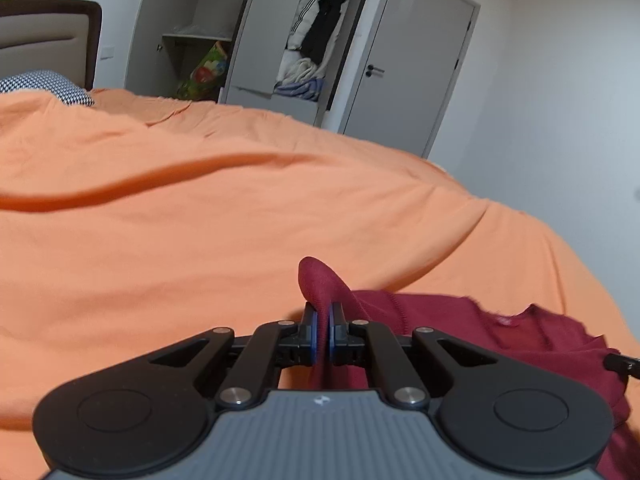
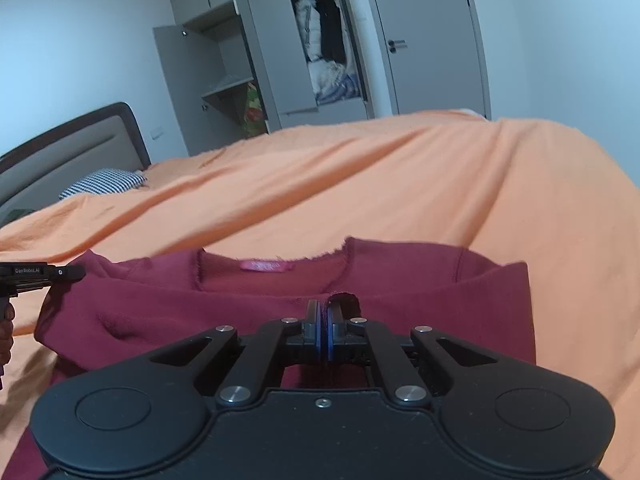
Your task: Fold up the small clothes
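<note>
A dark red top [image 2: 400,280] with a pink neck label [image 2: 264,266] lies on the orange bedcover [image 2: 360,184], neckline away from me. My right gripper [image 2: 323,312] is shut on a fold of its cloth just below the neckline. My left gripper [image 1: 323,316] is shut on another bunch of the red top [image 1: 500,340], and a loop of fabric sticks up past its blue pads [image 1: 314,328]. In the right wrist view the left gripper [image 2: 76,272] reaches in from the left edge at the top's shoulder, with a hand [image 2: 6,328] behind it.
The orange bedcover [image 1: 200,208] is wrinkled, with a long ridge across it. A checked pillow [image 1: 44,85] and a padded headboard [image 1: 48,40] sit at the far left. Beyond the bed stand an open grey wardrobe [image 1: 312,48] full of clothes and a closed door [image 1: 416,60].
</note>
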{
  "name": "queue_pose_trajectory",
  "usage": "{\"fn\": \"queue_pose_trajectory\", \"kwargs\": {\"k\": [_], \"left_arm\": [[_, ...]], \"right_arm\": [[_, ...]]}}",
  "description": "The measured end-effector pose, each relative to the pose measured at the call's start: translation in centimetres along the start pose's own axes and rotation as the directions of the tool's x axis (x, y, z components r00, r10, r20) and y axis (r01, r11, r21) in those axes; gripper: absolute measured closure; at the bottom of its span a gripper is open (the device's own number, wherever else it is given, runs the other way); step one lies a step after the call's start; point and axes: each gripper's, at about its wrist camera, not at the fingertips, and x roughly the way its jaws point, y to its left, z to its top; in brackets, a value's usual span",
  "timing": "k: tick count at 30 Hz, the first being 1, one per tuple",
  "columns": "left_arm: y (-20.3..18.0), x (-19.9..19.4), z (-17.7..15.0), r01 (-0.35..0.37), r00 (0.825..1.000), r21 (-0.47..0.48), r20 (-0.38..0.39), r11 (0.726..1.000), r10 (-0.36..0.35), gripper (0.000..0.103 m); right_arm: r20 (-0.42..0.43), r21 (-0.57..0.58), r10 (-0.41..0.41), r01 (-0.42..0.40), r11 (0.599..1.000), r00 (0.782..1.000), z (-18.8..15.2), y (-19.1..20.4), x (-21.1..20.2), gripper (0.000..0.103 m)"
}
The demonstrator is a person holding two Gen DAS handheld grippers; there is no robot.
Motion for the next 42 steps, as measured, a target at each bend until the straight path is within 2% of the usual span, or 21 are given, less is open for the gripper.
{"fn": "queue_pose_trajectory", "kwargs": {"k": [4,7,9,10,11,12,13,14,15,16,18,19,23,25,27,29,32,34,36,39,42], "left_arm": [[1.0,1.5,-0.9,0.004,1.000,-0.044,-0.031,0.999,-0.006,0.098],[1.4,2.0,-1.2,0.007,0.999,-0.062,-0.036,0.998,-0.010,0.098],[1.2,2.0,-1.3,0.004,0.999,-0.058,-0.046,0.998,-0.006,0.097],[1.1,1.9,-1.2,0.003,0.999,-0.056,-0.049,0.998,-0.005,0.095],[1.1,1.7,-1.3,-0.002,0.999,-0.057,-0.053,0.998,-0.001,0.092],[1.0,1.5,-1.3,-0.008,0.998,-0.056,-0.058,0.998,0.004,0.083],[0.8,1.3,-1.3,-0.014,0.998,-0.050,-0.064,0.999,0.011,0.076],[0.6,0.9,-1.4,-0.021,0.998,-0.040,-0.065,0.999,0.019,0.053],[0.3,0.4,-1.6,-0.031,0.998,-0.026,-0.060,0.999,0.029,0.028],[-0.2,-0.2,-1.9,-0.044,0.998,-0.006,-0.044,0.999,0.044,0.022],[-1.0,-1.4,-2.6,-0.056,0.998,0.059,-0.014,0.997,0.057,0.020],[-1.4,-1.9,-2.9,-0.062,0.998,0.086,-0.016,0.994,0.064,0.020],[-1.8,-3.1,-4.7,-0.108,0.993,0.122,-0.032,0.987,0.112,0.020],[-1.8,-2.9,-5.5,-0.145,0.987,0.135,-0.055,0.980,0.154,0.027],[-1.2,-2.7,-5.7,-0.146,0.986,0.098,-0.071,0.984,0.153,0.035],[-0.5,-2.6,-5.7,-0.137,0.987,0.048,-0.080,0.989,0.141,0.035],[-0.1,-2.2,-5.6,-0.158,0.982,0.035,-0.095,0.987,0.161,0.035],[-0.2,-2.5,-5.5,-0.167,0.981,0.026,-0.094,0.986,0.168,0.032],[-0.6,-3.3,-5.4,-0.204,0.975,0.038,-0.077,0.978,0.206,0.017],[-1.4,-5.0,-5.7,-0.254,0.966,0.084,-0.032,0.964,0.257,0.004],[-2.2,-6.8,-6.5,-0.252,0.967,0.110,-0.014,0.962,0.255,0.001]], "right_arm": [[-0.044,-0.002,-0.017,0.017,1.000,0.999,-1.0,-0.5,1.0,0.100],[-0.070,0.015,-0.017,0.018,1.000,0.997,-1.6,-0.9,1.4,0.096],[-0.068,0.026,-0.018,0.020,0.999,0.998,-1.8,-1.0,1.2,0.084],[-0.064,0.039,-0.016,0.019,0.999,0.998,-1.9,-1.2,1.0,0.081],[-0.064,0.055,-0.007,0.011,0.998,0.998,-1.9,-1.4,0.8,0.069],[-0.062,0.070,0.001,0.003,0.998,0.998,-1.9,-1.5,0.6,0.055],[-0.057,0.079,0.006,-0.002,0.997,0.998,-1.9,-1.6,0.3,0.049],[-0.052,0.082,0.007,-0.003,0.997,0.999,-2.0,-1.7,0.1,0.043],[-0.053,0.081,0.006,-0.002,0.997,0.999,-2.1,-1.7,-0.1,0.041],[-0.057,0.079,0.002,0.002,0.997,0.998,-2.2,-1.6,-0.3,0.040],[-0.067,0.071,-0.019,0.024,0.997,0.998,-2.7,-1.5,-0.5,0.033],[-0.074,0.061,-0.041,0.046,0.997,0.996,-3.0,-1.5,-0.5,0.033],[-0.079,0.016,-0.111,0.113,0.994,0.991,-4.1,-1.3,-0.8,0.023],[-0.076,-0.019,-0.143,0.142,0.990,0.987,-4.5,-1.2,-0.8,0.020],[-0.069,-0.045,-0.163,0.160,0.986,0.984,-4.8,-1.0,-0.8,0.017],[-0.062,-0.078,-0.184,0.179,0.981,0.981,-5.2,-0.8,-0.9,0.015],[-0.048,-0.101,-0.211,0.206,0.973,0.976,-5.4,-0.5,-1.2,0.012],[-0.035,-0.105,-0.223,0.218,0.970,0.974,-5.5,-0.4,-1.8,0.009],[-0.019,-0.105,-0.227,0.224,0.969,0.974,-5.5,-0.3,-2.7,0.003],[0.006,-0.098,-0.221,0.221,0.970,0.975,-5.7,-0.3,-4.3,0.001],[0.027,-0.086,-0.200,0.202,0.976,0.979,-6.0,-0.2,-6.1,0.001]]}}
